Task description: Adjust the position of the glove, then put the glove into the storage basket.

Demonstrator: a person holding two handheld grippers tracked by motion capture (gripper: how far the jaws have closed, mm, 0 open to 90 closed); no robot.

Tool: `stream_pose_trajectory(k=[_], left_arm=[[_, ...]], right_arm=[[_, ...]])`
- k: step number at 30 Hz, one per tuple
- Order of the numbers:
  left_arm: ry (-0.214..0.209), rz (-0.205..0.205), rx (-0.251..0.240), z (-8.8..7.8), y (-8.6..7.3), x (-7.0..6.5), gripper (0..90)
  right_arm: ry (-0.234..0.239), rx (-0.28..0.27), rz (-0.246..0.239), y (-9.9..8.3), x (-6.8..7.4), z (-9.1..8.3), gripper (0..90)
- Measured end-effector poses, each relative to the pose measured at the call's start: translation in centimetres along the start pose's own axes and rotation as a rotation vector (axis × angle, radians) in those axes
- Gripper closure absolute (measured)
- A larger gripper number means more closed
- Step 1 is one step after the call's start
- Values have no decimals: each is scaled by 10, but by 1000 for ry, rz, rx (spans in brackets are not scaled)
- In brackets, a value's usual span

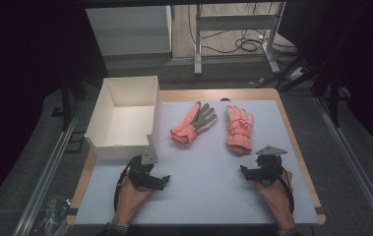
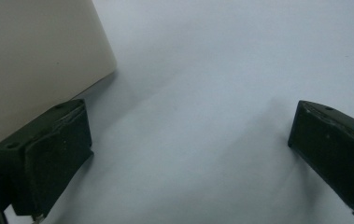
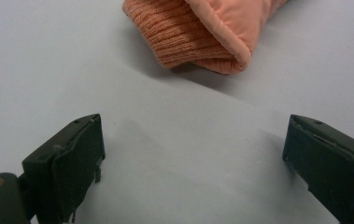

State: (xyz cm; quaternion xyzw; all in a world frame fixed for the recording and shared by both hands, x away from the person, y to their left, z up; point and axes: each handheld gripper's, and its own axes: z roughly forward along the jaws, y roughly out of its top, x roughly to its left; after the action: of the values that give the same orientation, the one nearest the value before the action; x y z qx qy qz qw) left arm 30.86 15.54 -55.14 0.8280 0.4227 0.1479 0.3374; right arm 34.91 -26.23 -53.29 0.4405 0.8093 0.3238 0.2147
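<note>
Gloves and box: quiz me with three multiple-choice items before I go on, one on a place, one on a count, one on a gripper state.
1. Where does the white box stand?
A. at the table's left side
B. between the gloves
C. at the right edge

2. How many orange gloves lie on the table?
A. one
B. two
C. three

3. How does the right gripper stand?
A. shut on a cuff
B. shut and empty
C. open and empty

Answers: 1 A, the high view shows it left of the left glove. 2 B, that glove and the right glove. 3 C, its jaws stand wide apart over bare table, short of the cuff.
</note>
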Motion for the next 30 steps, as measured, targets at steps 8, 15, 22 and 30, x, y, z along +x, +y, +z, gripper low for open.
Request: stream_pose_trajectory(k=[8, 15, 22, 30], left_arm=[[-1, 0, -1, 0, 0, 0, 0], [-1, -2, -2, 0, 0, 0, 0], [-2, -3, -2, 0, 0, 0, 0], [-2, -5, -5, 0, 0, 0, 0]], right_arm=[[2, 1, 1, 0, 0, 0, 58], [10, 6, 8, 1, -1, 0, 56], [11, 7, 9, 1, -1, 0, 59], [17, 7, -4, 1, -1, -2, 90]])
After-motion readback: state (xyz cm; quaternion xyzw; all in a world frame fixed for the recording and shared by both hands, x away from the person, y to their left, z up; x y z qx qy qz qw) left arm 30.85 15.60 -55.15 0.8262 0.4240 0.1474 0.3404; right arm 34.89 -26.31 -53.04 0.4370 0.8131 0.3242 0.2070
